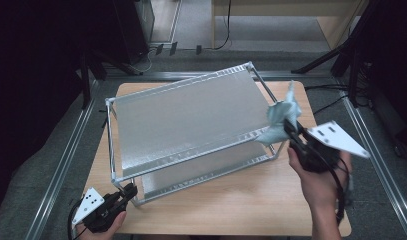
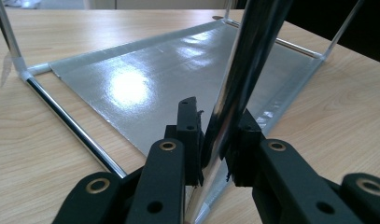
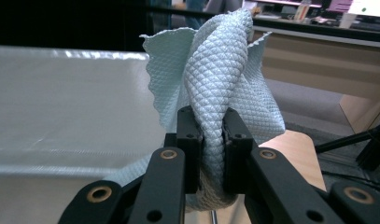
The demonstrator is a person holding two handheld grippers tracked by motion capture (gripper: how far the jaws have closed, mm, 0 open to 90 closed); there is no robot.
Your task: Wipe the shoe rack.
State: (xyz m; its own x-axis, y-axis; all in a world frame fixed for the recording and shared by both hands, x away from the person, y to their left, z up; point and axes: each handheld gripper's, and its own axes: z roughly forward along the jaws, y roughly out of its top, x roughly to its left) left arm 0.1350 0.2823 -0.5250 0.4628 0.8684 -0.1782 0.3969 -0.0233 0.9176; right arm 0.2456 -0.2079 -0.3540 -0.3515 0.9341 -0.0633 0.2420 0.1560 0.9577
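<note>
Wood-grain bench (image 1: 231, 200), pale and rounded at its corners, carries a two-tier metal rack (image 1: 186, 125) with silvery shelf panels, which covers most of the top from about nine o'clock across to three. Grey floor surrounds the bench, with aluminium rails along the left and right sides, dark stand legs and cables at twelve and two o'clock, and a light wooden cabinet (image 1: 286, 20) at the far side of the room.

At seven o'clock the left claw (image 1: 127, 192) is pinched on the rack's near corner post (image 2: 239, 88), a shiny chrome tube, its two black pads pressed against either side; the lower shelf panel (image 2: 145, 88) gleams just beyond on the wood.

At three o'clock the right claw (image 1: 291, 129) is clamped on a light blue cloth (image 1: 281, 117), a waffle-textured rag bunched into folds that stand up above the pads (image 3: 190, 140). The cloth hangs at the right edge of the top shelf (image 3: 61, 107), seemingly lifted clear of the bench
</note>
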